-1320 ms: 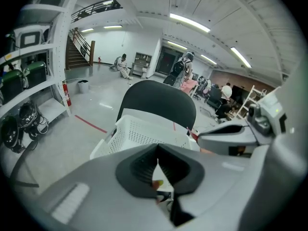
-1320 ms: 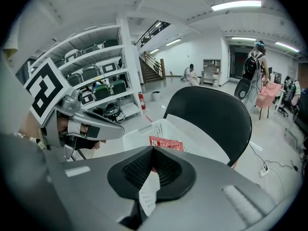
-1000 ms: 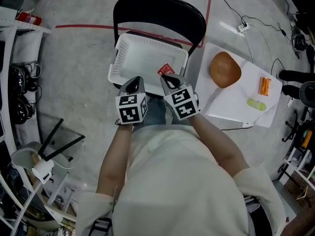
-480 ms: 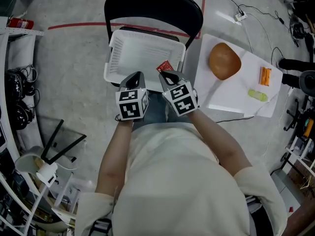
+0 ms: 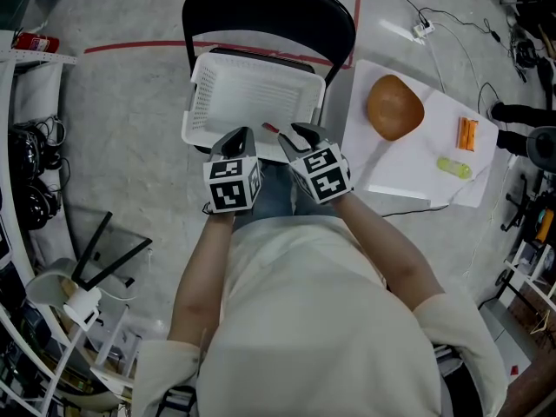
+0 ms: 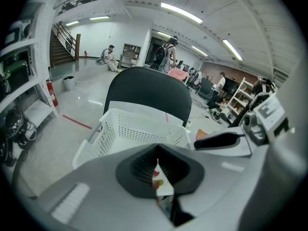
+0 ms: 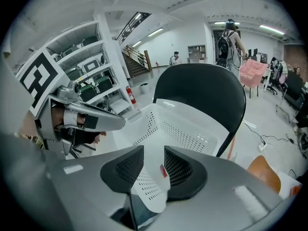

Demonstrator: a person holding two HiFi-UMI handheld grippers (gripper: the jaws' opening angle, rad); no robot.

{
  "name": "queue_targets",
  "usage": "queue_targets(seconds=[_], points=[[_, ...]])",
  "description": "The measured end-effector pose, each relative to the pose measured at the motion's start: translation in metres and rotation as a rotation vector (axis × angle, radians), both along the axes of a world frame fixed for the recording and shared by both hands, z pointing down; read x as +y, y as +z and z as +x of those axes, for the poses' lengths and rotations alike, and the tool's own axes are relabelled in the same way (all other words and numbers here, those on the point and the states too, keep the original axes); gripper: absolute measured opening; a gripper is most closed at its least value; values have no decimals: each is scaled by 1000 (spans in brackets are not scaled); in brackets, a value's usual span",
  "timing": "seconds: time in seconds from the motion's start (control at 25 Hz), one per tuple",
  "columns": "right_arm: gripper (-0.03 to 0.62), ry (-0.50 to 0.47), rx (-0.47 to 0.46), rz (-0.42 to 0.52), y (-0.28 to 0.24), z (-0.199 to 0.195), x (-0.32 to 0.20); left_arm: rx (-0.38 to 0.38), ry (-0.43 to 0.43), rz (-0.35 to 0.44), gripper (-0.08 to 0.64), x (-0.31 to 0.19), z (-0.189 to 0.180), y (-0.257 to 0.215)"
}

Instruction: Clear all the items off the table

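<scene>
Right jaws: the right gripper [image 7: 154, 166] stood partly apart, having just been opening, and pressed on nothing.
Red packet [image 7: 163, 171]: loose between those jaws, close by one pad.
Left jaws: the left gripper [image 6: 158, 161] was closed together, with nothing seen gripped.
White basket [image 5: 198, 102]: just ahead of and below both jaw pairs, on a black chair [image 5: 261, 7].
Table [image 5: 408, 172]: well off to the right jaws' side, bearing a brown bowl [image 5: 394, 107].

Three things are left on the white table [image 5: 408, 168]: a brown bowl [image 5: 394, 107] near its far corner, a small orange piece [image 5: 467, 133] at the right edge, and a pale green piece [image 5: 453, 167] just nearer than that, all well apart. Beside the table a white perforated basket [image 5: 252, 98] sits on a chair [image 5: 269, 7]. A red packet [image 5: 271, 129] shows edge-on at the basket's near rim.
</scene>
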State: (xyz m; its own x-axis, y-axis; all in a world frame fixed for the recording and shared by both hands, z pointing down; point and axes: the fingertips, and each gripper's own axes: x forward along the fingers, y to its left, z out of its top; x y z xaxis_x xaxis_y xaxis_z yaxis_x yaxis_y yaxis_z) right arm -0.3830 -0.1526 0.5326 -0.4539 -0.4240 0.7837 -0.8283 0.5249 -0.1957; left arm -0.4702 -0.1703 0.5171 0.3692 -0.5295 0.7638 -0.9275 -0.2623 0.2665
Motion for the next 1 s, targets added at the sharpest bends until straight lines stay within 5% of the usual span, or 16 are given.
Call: queue_targets(seconds=[0.28,0.36,1.0], points=[[96,12,-2,14,-5,3,1,-3,-2,9,9,2,1,-4],[-2,16,4,31,-7,4,-1,-3,-2,11,9,2,2,-5],[-2,48,-1,46,-16,7,5,-24,52,52,8,8,7,-17]])
